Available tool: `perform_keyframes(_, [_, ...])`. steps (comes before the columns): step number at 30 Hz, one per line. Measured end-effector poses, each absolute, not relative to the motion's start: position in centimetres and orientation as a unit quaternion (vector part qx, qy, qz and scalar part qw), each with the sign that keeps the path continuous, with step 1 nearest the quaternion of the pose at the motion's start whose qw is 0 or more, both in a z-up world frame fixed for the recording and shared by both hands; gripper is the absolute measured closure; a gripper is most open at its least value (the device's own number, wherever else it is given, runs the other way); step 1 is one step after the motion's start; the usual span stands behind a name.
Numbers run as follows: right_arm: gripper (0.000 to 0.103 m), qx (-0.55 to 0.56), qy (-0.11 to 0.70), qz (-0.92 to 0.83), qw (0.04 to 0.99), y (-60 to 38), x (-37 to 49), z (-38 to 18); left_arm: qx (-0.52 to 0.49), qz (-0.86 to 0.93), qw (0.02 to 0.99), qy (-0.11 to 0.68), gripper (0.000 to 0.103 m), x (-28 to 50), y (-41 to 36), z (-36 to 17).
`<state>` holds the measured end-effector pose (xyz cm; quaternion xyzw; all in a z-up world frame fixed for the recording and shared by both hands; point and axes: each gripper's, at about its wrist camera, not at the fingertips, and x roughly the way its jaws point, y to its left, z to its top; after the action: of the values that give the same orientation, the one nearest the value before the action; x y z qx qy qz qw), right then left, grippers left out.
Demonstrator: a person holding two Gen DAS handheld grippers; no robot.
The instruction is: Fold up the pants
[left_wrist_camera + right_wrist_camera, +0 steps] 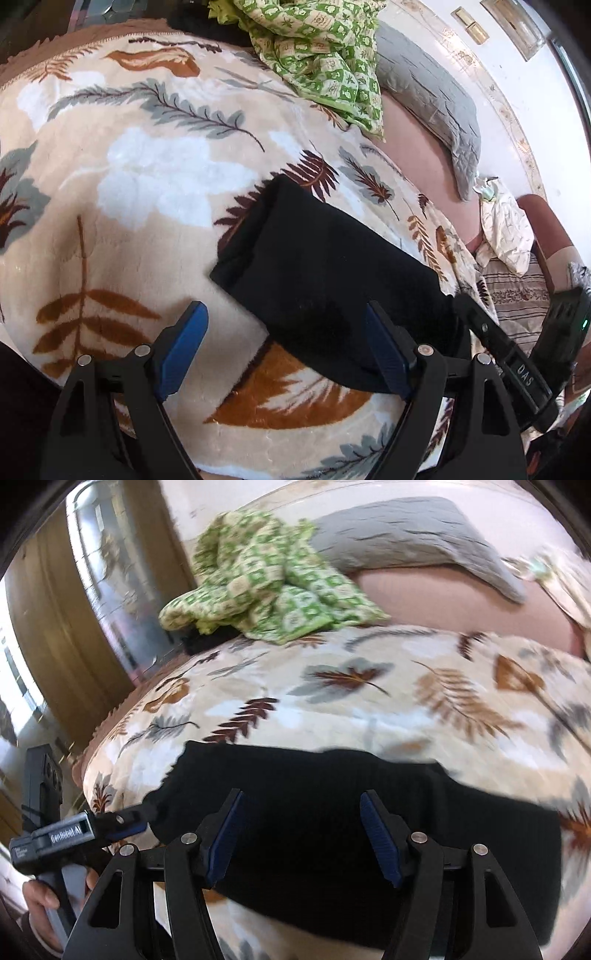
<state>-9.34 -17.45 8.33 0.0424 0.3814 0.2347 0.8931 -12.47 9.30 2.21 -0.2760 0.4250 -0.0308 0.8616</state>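
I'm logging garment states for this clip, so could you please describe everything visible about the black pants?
The black pants are folded into a compact, thick rectangular bundle of dark, knit-looking fabric, with layered edges showing at one end. They lie flat on the leaf-patterned blanket. The left gripper and the right gripper both stand open at the pants' near edge, neither clamping the cloth.

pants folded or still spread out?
Folded. The black pants lie as a compact, thick rectangular bundle on the leaf-print blanket, no legs trailing. Both the left gripper and right gripper are open.
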Motion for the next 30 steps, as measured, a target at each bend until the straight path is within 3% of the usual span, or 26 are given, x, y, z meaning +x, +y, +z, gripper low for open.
perform_keyframes(12, [0.037, 0.027, 0.402, 0.28, 0.871, -11.5, -5.4, 6.7, -0.248, -0.019, 0.872, 0.421, 0.016, -11.5, 9.0, 1.9])
perform_keyframes(20, [0.024, -0.015, 0.417, 0.317, 0.851, -7.4, -2.7, 6.0, -0.241, -0.034, 0.878, 0.411, 0.005, -11.4, 8.5, 1.7])
perform_keyframes(28, [0.024, -0.058, 0.445, 0.343, 0.825, -5.3, -0.8, 3.8, -0.243, -0.051, 0.882, 0.4, 0.0, -11.3, 8.5, 1.5])
perform_keyframes(30, [0.031, -0.048, 0.451, 0.351, 0.82, -5.3, -0.5, 3.3, -0.243, -0.051, 0.884, 0.397, 0.0, -11.4, 8.5, 1.5])
